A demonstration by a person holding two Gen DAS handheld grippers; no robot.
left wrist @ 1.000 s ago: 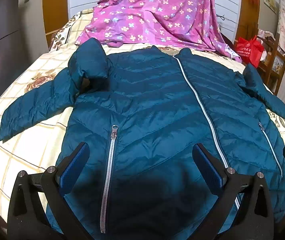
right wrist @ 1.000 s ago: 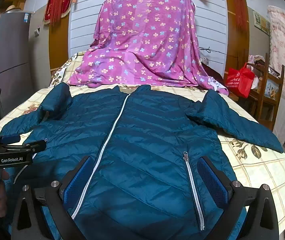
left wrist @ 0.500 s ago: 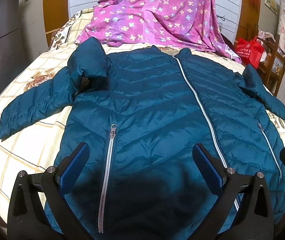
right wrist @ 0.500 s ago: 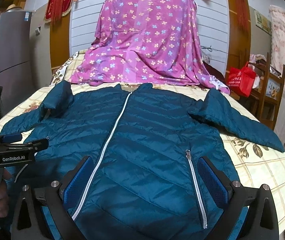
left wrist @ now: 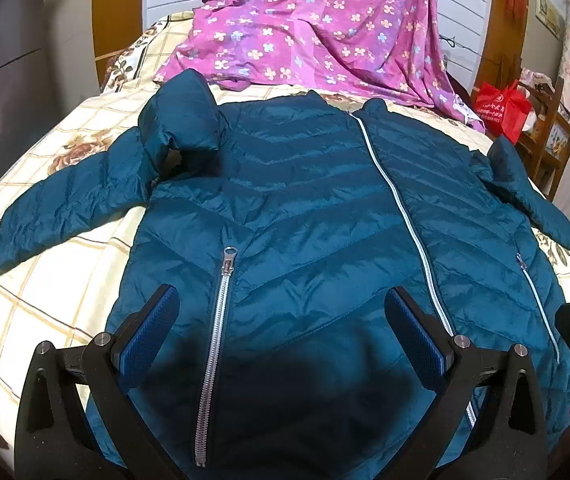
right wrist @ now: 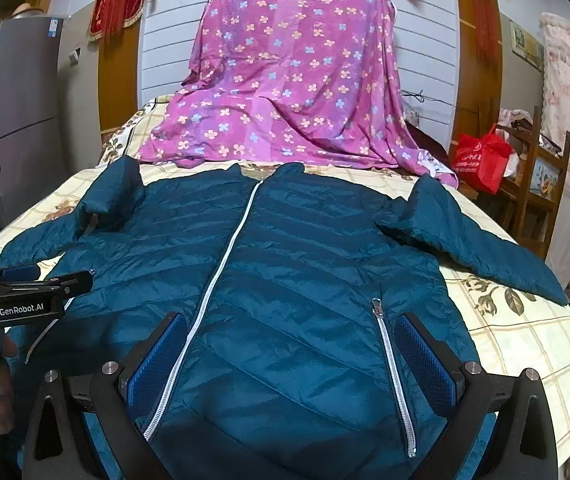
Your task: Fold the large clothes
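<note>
A teal quilted puffer jacket [left wrist: 305, 208] lies front up and zipped on the bed, collar at the far side; it also fills the right wrist view [right wrist: 285, 264]. Its left sleeve [left wrist: 69, 208] spreads outward with a bunched shoulder, its right sleeve [right wrist: 477, 240] spreads to the right. My left gripper [left wrist: 285, 340] is open and empty above the hem near the left pocket zip [left wrist: 221, 320]. My right gripper [right wrist: 289, 356] is open and empty above the hem between the centre zip [right wrist: 221, 264] and the right pocket zip [right wrist: 389, 360]. The left gripper also shows in the right wrist view [right wrist: 29, 296].
The bed has a cream checked floral sheet [left wrist: 45, 300]. A pink flowered cloth [right wrist: 293, 80] drapes over something at the bed's far end. A red bag [right wrist: 481, 156] and a wooden chair [right wrist: 541, 184] stand at the right. A grey fridge [right wrist: 25, 120] stands at the left.
Both grippers have drawn back and risen slightly, so the jacket sits a little lower in view. The jaws stay open.
</note>
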